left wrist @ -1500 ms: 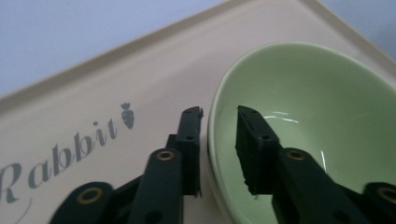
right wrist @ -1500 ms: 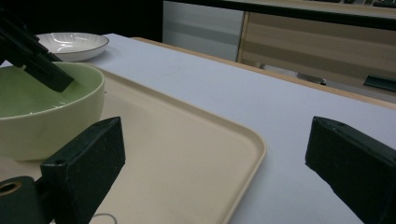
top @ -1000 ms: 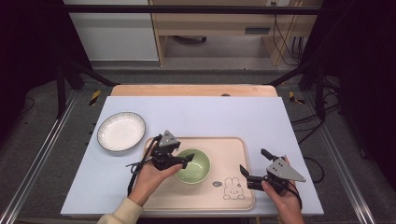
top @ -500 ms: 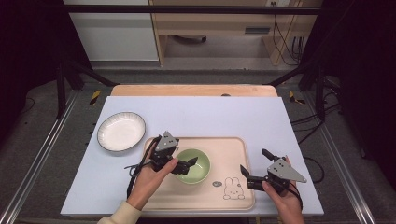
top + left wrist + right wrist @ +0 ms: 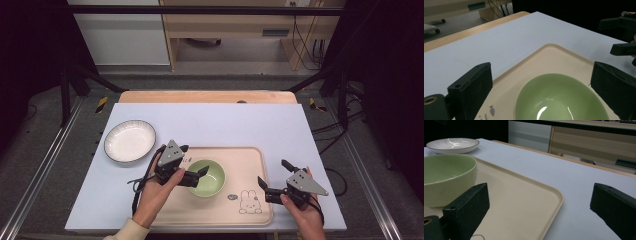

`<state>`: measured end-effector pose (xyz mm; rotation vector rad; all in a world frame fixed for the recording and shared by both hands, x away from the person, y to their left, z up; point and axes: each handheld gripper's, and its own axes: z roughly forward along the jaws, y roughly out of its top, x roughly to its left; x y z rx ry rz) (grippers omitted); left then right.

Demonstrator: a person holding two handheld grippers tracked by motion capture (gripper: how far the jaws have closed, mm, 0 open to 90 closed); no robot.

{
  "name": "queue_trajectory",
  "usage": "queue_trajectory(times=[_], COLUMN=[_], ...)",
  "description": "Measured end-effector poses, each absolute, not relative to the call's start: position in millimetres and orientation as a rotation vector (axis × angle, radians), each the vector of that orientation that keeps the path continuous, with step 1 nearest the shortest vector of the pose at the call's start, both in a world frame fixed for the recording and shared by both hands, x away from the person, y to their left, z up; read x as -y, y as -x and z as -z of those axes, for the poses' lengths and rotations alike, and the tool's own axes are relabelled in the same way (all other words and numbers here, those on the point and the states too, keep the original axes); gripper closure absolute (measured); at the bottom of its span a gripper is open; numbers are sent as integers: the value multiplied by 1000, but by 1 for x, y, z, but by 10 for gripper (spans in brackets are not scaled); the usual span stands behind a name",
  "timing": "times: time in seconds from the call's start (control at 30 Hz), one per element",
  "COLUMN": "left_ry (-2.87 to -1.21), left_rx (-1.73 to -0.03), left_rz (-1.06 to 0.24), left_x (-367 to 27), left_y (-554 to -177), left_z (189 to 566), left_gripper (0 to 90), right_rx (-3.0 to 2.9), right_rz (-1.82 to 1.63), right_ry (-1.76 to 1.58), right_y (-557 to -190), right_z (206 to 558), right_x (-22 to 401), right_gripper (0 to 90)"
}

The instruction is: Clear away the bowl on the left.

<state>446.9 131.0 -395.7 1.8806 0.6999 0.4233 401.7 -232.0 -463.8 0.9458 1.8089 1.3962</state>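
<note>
Green bowl (image 5: 207,177) sits upright, round, mouth up on your tray (image 5: 250,160); your left gripper (image 5: 196,174) jaws, just opened, stand spread clear of it.

Looks like a lab or robotics test room set up for recording, not a home. At the centre of the frame, a wooden table (image 5: 207,96) covered by a pale sheet (image 5: 225,127), boxed in by a black metal frame (image 5: 75,82) with rails along both lower edges. Grey floor all round, loose cables (image 5: 312,47) at the upper right, plain office furniture (image 5: 225,35) and a white cabinet (image 5: 120,35) along the top.
</note>
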Motion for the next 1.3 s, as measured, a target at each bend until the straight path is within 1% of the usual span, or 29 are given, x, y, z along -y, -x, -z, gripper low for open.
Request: queue_trajectory(times=[0.33,0.67,0.87,1.3], left_ry=[-1862,-1825,-1820,-1820], left_rx=[-639,-634,-601,-640], left_rz=[-422,-430,-438,-458], left_x=[-139,-154,-163,-189], left_y=[-437,-431,-428,-425], left_z=[387,385,386,399], left_gripper=[42,36,36,43], right_rx=[-1803,-1805,-1814,-1816], right_rz=[-1401,-1404,-1405,-1405], right_ry=[-942,-937,-929,-925], right_y=[-401,-401,-401,-400], right_z=[464,464,464,464], right_x=[231,232,230,232], right_gripper=[25,28,31,33])
